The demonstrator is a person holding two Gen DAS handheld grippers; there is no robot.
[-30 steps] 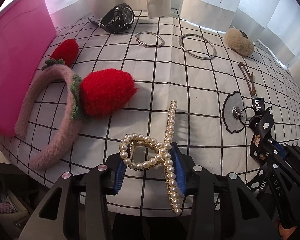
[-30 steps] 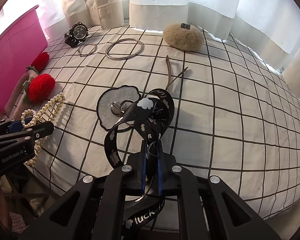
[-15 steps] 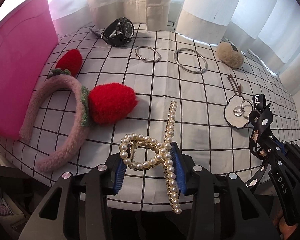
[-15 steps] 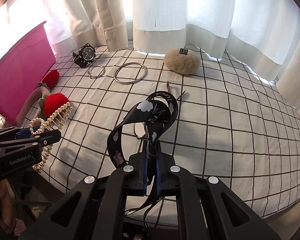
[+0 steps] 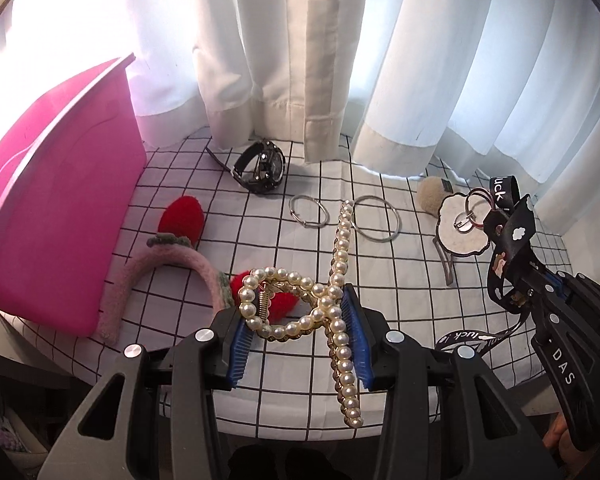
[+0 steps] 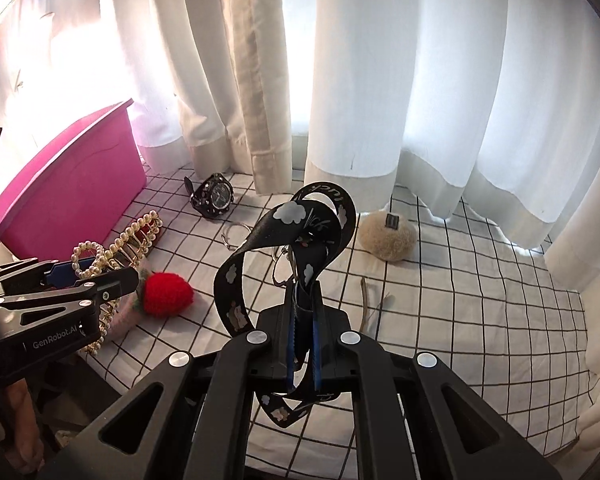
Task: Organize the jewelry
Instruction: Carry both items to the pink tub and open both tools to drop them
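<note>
My left gripper [image 5: 300, 324] is shut on a pearl hair claw [image 5: 336, 276] and holds it above the checked cloth; both also show in the right wrist view [image 6: 112, 252]. My right gripper [image 6: 303, 320] is shut on a black lanyard [image 6: 288, 236] printed with white clouds. A white flower-shaped charm [image 5: 462, 226] on a key ring hangs from the lanyard [image 5: 512, 236] in the air. A pink bin [image 5: 56, 208] [image 6: 72, 184] stands at the left.
On the checked cloth [image 5: 396, 280] lie a pink strawberry headband [image 5: 156, 268], a black watch [image 5: 260, 166], two metal rings [image 5: 308, 210] [image 5: 378, 218], a beige puff [image 6: 388, 236] and a brown clip [image 6: 366, 300]. White curtains [image 6: 340, 80] hang behind.
Both grippers have risen and drawn back from the cloth with their items. The lanyard's white charm has lifted off the cloth and now hangs free.
</note>
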